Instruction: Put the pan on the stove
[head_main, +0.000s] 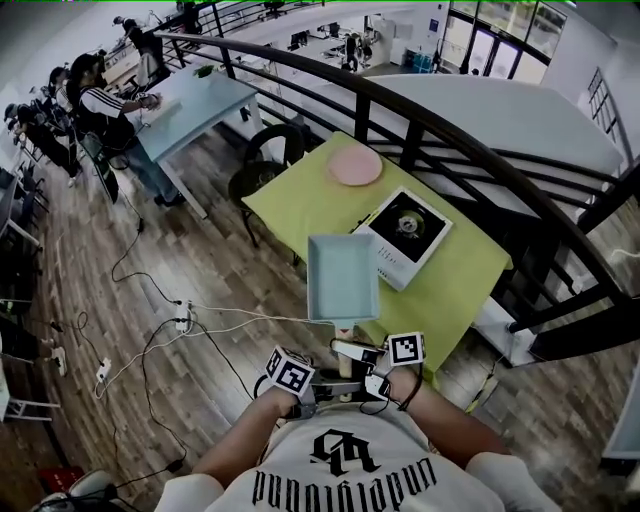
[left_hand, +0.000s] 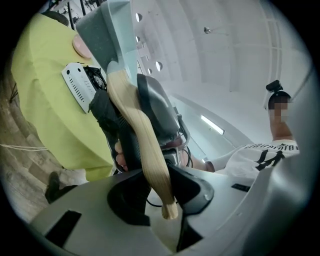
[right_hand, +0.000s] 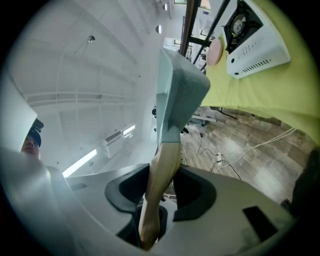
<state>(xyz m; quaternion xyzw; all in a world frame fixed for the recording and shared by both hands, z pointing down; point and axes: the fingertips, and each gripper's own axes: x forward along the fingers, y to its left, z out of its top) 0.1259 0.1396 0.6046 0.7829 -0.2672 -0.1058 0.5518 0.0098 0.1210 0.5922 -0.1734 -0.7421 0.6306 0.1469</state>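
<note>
A light blue rectangular pan (head_main: 343, 278) with a wooden handle (head_main: 345, 340) hangs in the air over the near edge of the green table (head_main: 455, 290). Both grippers grasp that handle from opposite sides. My left gripper (head_main: 318, 385) is shut on the handle (left_hand: 145, 150), with the pan (left_hand: 107, 30) rising beyond it. My right gripper (head_main: 368, 368) is shut on the handle (right_hand: 162, 180) too, below the pan (right_hand: 180, 90). The white stove (head_main: 405, 232) with a black burner lies on the table just right of and beyond the pan, also seen as the stove (left_hand: 80, 85) and the stove (right_hand: 252, 37).
A pink plate (head_main: 356, 167) sits at the table's far end. A black railing (head_main: 450, 130) runs behind the table. A black chair (head_main: 265, 160) stands at its left. Cables and a power strip (head_main: 183, 320) lie on the wooden floor. People sit at a blue table (head_main: 190, 105) far left.
</note>
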